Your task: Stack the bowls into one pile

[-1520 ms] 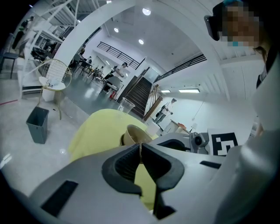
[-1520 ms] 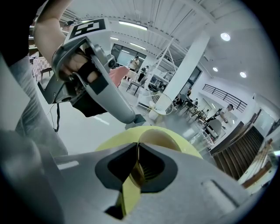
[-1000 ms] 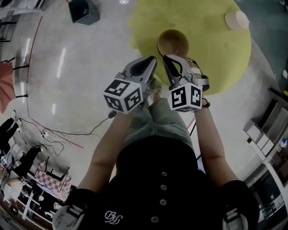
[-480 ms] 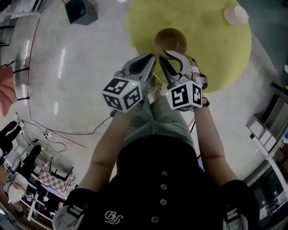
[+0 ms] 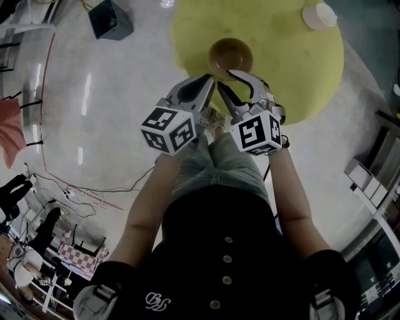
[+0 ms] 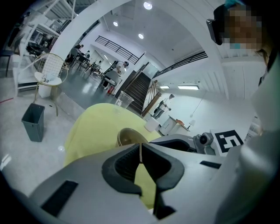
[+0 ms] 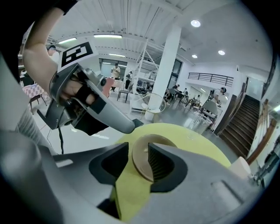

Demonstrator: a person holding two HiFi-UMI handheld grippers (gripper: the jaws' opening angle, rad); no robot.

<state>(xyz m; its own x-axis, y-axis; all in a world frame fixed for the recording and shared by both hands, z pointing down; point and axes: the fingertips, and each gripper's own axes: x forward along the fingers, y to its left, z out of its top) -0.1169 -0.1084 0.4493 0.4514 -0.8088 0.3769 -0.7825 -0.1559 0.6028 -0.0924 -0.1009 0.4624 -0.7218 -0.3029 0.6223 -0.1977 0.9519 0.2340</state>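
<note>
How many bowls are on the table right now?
2. A brown bowl by the near edge of the yellow table; a pale bowl at its far right edge. More may be nested in the brown one.

Big, bright, shiny floor (image 5: 106,125).
A dark bin (image 6: 33,122) sits left of the left claw (image 6: 140,152); stairs (image 6: 136,89) far ahead, round lights (image 6: 148,5) above.

Dim head view, brighter fisheye gripper views
The round white ceiling lamps (image 7: 195,23) lit the hall; glare streaks lay on the glossy grey floor (image 5: 84,87) left of the round yellow-green table (image 5: 294,69); edges bent and darkened.
</note>
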